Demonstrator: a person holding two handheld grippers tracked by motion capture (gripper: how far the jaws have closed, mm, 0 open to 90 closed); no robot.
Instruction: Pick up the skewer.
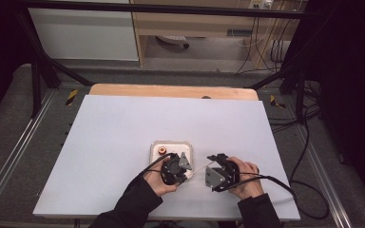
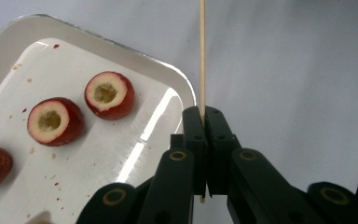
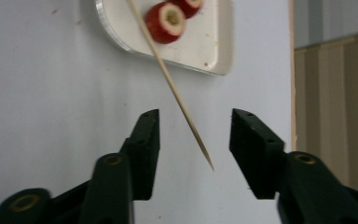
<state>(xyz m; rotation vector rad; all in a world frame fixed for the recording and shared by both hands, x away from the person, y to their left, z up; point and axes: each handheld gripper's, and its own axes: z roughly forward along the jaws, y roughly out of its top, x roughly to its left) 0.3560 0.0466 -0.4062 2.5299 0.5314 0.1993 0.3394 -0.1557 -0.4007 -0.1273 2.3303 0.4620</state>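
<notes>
In the high view, the left claw is seen at the near edge of a white tray on the pale desk, and the right claw is held just beside it, off the tray. A thin wooden skewer is stretched between the two claws. A small red fruit is seen on the tray beyond the left claw.

In the left gripper view, the left claw is pressed together on the skewer, which is gripped near its lower end and runs straight up and away from the jaws over the desk. The tray lies to the left of the claw, its corner just beside the jaws. On it, two cored red fruit pieces with pale hollow centres are seen side by side, and a third is cut off at the frame's left edge.

In the right gripper view, the right claw is held apart, and the pointed tip of the skewer is seen in the gap, touched by neither jaw. The skewer slants up and to the left from there, across the tray, where cored fruit pieces lie beyond the claw.
</notes>
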